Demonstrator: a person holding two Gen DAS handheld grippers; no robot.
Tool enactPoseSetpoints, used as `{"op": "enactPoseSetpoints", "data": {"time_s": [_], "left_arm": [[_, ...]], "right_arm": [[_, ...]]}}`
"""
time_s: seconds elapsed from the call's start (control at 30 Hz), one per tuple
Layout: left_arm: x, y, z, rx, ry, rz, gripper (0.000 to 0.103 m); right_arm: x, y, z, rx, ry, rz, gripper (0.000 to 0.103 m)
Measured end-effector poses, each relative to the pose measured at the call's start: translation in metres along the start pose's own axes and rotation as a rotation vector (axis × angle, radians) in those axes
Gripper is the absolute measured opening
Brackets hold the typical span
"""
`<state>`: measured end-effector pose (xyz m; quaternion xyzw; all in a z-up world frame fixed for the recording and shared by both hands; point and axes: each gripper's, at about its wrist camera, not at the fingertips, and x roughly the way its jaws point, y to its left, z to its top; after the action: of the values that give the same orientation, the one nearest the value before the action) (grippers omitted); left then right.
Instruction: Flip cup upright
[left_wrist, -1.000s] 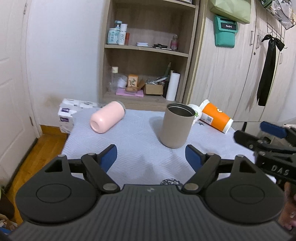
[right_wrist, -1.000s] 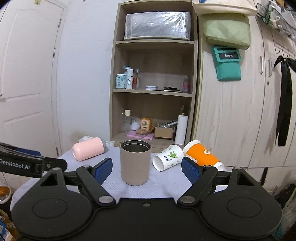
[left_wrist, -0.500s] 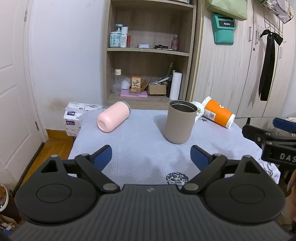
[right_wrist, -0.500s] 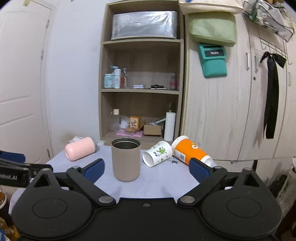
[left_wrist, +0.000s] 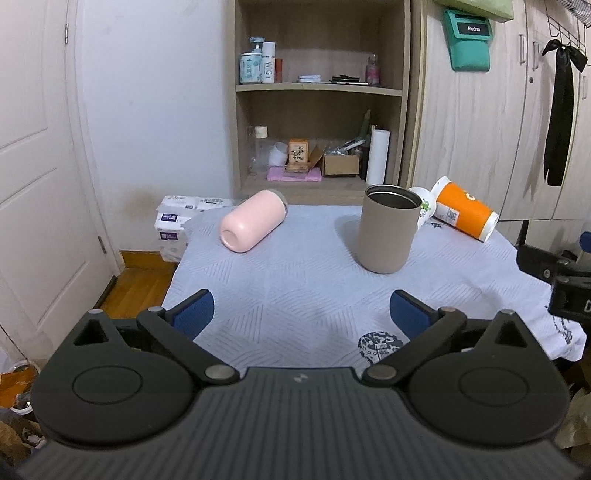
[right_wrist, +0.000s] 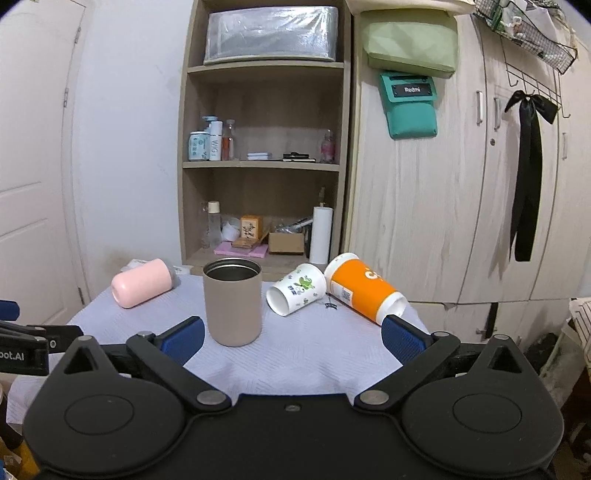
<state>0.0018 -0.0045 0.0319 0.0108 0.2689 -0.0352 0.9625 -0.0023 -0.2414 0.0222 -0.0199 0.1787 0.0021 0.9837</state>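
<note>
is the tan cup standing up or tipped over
Standing up. The tan cup sits on its base on the tablecloth, its open rim facing up so the dark inside shows.

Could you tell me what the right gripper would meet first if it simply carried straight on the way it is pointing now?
Probably the white printed cup lying on its side. The open right gripper points between it and the upright taupe tumbler, which stands nearer but left of centre; depth is hard to judge, so the left finger might clip the tumbler first.

Both wrist views toward shared table (left_wrist: 295, 280)
</note>
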Motion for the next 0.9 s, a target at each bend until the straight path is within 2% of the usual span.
{"op": "enactPoseSetpoints", "data": {"time_s": [0.23,0.9], "left_arm": [[-0.0029,-0.0010,-0.0003,-0.009,0.011,0.031,0.103],[-0.0041,-0.0005,-0.0008,0.001,0.052,0.035,0.103]], "right_arm": [[-0.0019,0.0013,-0.0007,-0.012,0.005,-0.013,0.103],[-0.0059,0.0059,-0.0021,-0.035,0.008,-0.019,0.103]]}}
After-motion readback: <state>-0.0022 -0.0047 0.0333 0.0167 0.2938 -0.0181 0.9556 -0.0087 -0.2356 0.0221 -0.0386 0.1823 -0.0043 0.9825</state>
